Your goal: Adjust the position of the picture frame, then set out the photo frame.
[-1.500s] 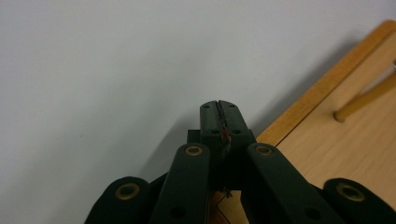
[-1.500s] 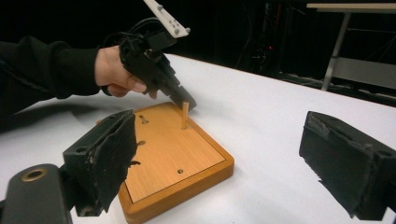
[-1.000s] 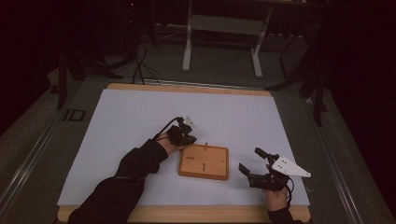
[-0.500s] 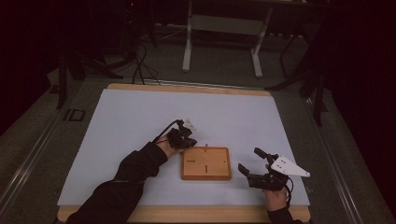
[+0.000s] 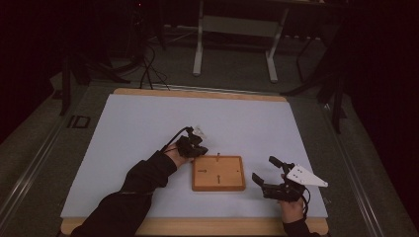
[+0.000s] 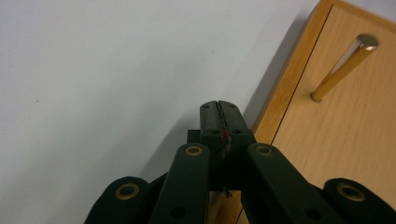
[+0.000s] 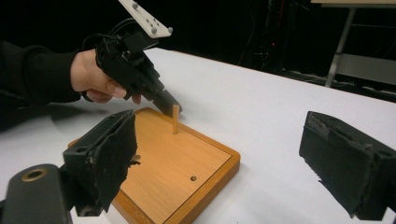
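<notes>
The left hand-held gripper [image 5: 197,148], jaws pressed together and empty, has edged nearer the upright peg [image 7: 175,118] on the wooden board [image 5: 218,173], now just beside its tip, while the right hand-held gripper [image 5: 266,175] waits wide open alongside the board.

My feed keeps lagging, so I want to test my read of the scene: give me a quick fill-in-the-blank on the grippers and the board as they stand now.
1. The left gripper has its jaws ____.
2. The right gripper has its jaws ____, with nothing between them.
3. A thin wooden peg stands ____ in the wooden board.
4. The board lies on the table between the two ____.

Missing words: shut; open; upright; grippers
</notes>
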`<action>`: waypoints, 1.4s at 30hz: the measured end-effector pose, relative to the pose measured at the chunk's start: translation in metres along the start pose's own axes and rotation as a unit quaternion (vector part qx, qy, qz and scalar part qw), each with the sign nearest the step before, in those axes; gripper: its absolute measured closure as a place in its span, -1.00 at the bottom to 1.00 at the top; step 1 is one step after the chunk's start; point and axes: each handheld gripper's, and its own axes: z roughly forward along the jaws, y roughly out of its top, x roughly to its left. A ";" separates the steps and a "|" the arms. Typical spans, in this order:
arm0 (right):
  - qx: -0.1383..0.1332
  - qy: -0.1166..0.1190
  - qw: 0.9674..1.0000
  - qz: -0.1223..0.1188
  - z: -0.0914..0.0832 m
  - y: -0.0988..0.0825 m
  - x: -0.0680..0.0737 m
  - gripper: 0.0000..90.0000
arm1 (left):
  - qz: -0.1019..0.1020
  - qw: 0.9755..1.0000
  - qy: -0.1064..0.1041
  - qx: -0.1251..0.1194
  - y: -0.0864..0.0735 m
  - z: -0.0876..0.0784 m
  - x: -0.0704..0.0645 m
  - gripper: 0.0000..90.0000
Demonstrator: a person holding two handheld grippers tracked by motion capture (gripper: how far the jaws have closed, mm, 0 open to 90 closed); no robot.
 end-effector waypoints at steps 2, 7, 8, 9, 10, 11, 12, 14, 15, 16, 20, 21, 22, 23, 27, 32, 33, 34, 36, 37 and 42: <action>0.000 0.000 1.000 0.000 0.000 0.000 0.000 -0.76 | -0.002 1.000 0.004 -0.001 0.000 -0.002 0.001 1.00; 0.000 0.000 1.000 0.000 0.000 0.000 0.000 -0.76 | -0.024 1.000 0.005 -0.015 0.000 -0.014 0.003 1.00; 0.000 0.000 1.000 0.000 0.000 0.000 0.000 -0.76 | -0.024 1.000 0.005 -0.015 0.000 -0.014 0.003 1.00; 0.000 0.000 1.000 0.000 0.000 0.000 0.000 -0.76 | -0.028 0.999 0.001 -0.019 0.000 -0.017 0.003 1.00; 0.000 -0.001 1.000 0.000 0.000 0.000 0.000 -0.76 | -0.024 0.999 -0.002 -0.023 0.000 -0.024 0.001 0.98; 0.000 -0.001 1.000 0.000 0.000 0.000 0.000 -0.76 | -0.024 0.999 -0.002 -0.023 0.000 -0.024 0.001 0.96; 0.000 -0.002 1.000 -0.001 0.000 0.000 0.000 -0.76 | -0.021 0.999 -0.012 -0.030 0.000 -0.029 -0.002 0.92; 0.001 0.000 1.000 -0.001 0.001 0.000 0.000 -0.76 | -0.017 0.999 -0.015 -0.031 -0.001 -0.034 -0.005 0.90; 0.002 0.003 1.000 0.001 0.002 -0.001 0.000 -0.76 | -0.015 0.999 -0.016 -0.033 -0.001 -0.037 -0.006 0.90; 0.004 0.008 1.000 0.004 0.003 -0.002 -0.001 -0.76 | -0.016 0.999 -0.017 -0.034 -0.002 -0.039 -0.007 0.90; 0.010 0.014 1.000 0.011 0.007 -0.003 -0.003 -0.76 | -0.017 0.999 -0.028 -0.032 -0.005 -0.045 -0.009 0.85; 0.009 0.014 1.000 0.011 0.007 -0.003 -0.003 -0.76 | -0.017 0.999 -0.036 -0.035 -0.007 -0.050 -0.010 0.78; 0.007 0.014 1.000 0.010 0.006 -0.003 -0.003 -0.76 | -0.018 0.998 -0.040 -0.039 -0.008 -0.052 -0.011 0.75; 0.008 0.014 1.000 0.008 0.007 -0.003 -0.004 -0.76 | -0.017 0.998 -0.039 -0.044 -0.009 -0.054 -0.013 0.70; 0.013 0.021 0.999 0.022 0.010 -0.005 -0.007 -0.76 | -0.014 0.997 -0.054 -0.057 -0.011 -0.060 -0.021 0.59; 0.018 0.023 0.999 0.019 0.013 -0.005 -0.007 -0.76 | -0.010 0.996 -0.060 -0.057 -0.012 -0.060 -0.027 0.38; 0.017 0.024 0.999 0.019 0.014 -0.005 -0.007 -0.76 | -0.009 0.997 -0.060 -0.056 -0.012 -0.058 -0.028 0.38; 0.017 0.023 1.000 0.013 0.013 -0.004 -0.005 -0.76 | -0.009 0.996 -0.076 -0.047 -0.011 -0.053 -0.031 0.25; 0.017 0.021 1.000 0.007 0.012 -0.004 -0.004 -0.76 | -0.006 0.996 -0.081 -0.047 -0.011 -0.052 -0.032 0.18; 0.018 0.021 1.000 0.005 0.012 -0.003 -0.004 -0.76 | -0.003 0.995 -0.085 -0.047 -0.010 -0.050 -0.033 0.14; 0.021 0.021 1.000 0.000 0.012 -0.002 -0.001 -0.76 | 0.006 0.995 -0.092 -0.043 -0.006 -0.042 -0.038 -0.13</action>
